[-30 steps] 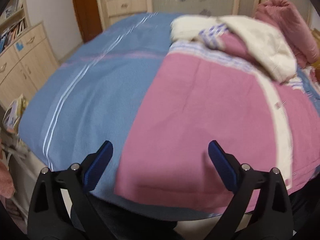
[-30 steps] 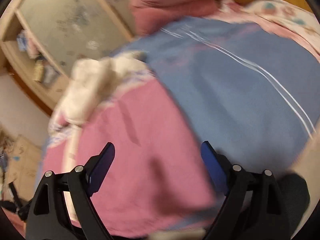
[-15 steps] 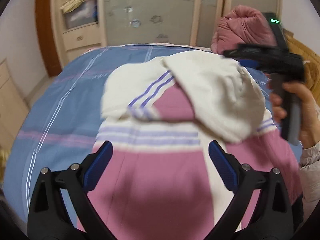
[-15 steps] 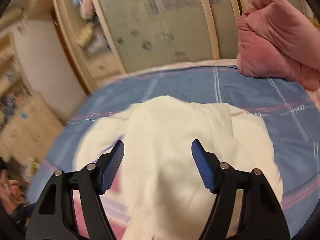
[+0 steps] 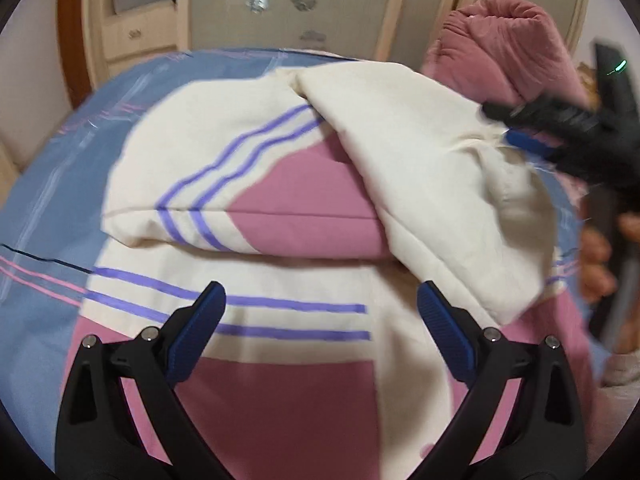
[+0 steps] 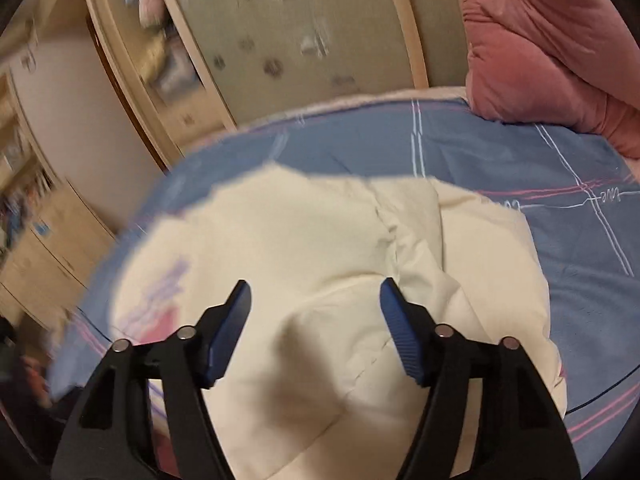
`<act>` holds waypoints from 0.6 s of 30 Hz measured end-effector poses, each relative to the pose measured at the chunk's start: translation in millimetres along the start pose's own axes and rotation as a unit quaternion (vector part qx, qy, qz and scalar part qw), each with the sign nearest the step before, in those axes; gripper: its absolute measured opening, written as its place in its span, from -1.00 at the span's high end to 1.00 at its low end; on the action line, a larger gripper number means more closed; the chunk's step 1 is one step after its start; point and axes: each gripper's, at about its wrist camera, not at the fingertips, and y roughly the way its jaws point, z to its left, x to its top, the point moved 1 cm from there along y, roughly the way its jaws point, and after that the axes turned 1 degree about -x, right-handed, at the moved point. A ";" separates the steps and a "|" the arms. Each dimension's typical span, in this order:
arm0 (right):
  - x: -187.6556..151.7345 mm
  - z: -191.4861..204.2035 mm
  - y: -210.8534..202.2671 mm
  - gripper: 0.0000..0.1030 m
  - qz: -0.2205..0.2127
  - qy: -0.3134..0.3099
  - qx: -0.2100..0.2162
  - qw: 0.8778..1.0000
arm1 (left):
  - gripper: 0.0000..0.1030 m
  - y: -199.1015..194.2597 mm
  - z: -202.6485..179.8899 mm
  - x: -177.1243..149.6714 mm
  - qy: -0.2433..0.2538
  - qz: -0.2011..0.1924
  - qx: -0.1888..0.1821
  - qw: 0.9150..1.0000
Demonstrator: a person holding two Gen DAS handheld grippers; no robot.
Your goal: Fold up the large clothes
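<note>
A large pink and cream padded jacket (image 5: 296, 216) with purple stripes lies on the blue bedspread (image 5: 52, 208). Its cream hood (image 5: 420, 160) is folded over the upper right. My left gripper (image 5: 320, 320) is open and empty, just above the striped chest. My right gripper (image 6: 314, 320) is open and empty over the cream hood (image 6: 320, 248); it also shows blurred at the right edge of the left wrist view (image 5: 560, 136), touching the hood's far side.
A rolled pink quilt (image 6: 552, 40) lies at the bed's far right; it also shows in the left wrist view (image 5: 504, 36). A wardrobe (image 5: 304, 0) stands behind the bed. Drawers and shelves (image 6: 44, 240) stand to the left.
Both grippers moved from the jacket's lower hem up to the hood end. The right gripper has come down closer onto the cream hood. Both stay open.
</note>
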 end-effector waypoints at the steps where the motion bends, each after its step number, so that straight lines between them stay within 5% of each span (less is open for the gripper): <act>1: 2.3 17.3 1.5 -0.35 0.009 -0.018 0.018 1.000 | -0.90 -1.2 4.4 -5.1 -0.004 0.000 0.022 1.000; 6: -0.6 125.1 42.6 -0.35 0.070 -0.140 0.086 0.984 | -0.89 -35.5 49.0 -57.2 -0.083 0.019 0.045 0.995; 10: -14.6 214.2 104.5 -0.34 0.106 -0.212 0.082 0.968 | -0.90 -51.5 72.9 -94.5 -0.087 0.030 0.066 0.994; 12: -17.9 239.3 138.5 -0.34 0.129 -0.226 0.056 0.964 | -0.91 -44.8 85.4 -110.4 -0.098 0.049 0.055 0.992; 16: -24.4 244.8 221.2 -0.33 0.157 -0.243 -0.074 0.954 | -0.91 -48.5 89.2 -124.6 -0.101 0.049 0.031 0.993; 18: -17.0 232.5 243.4 -0.34 0.153 -0.208 -0.093 0.962 | -0.91 -49.0 88.0 -129.0 -0.095 0.048 0.025 0.994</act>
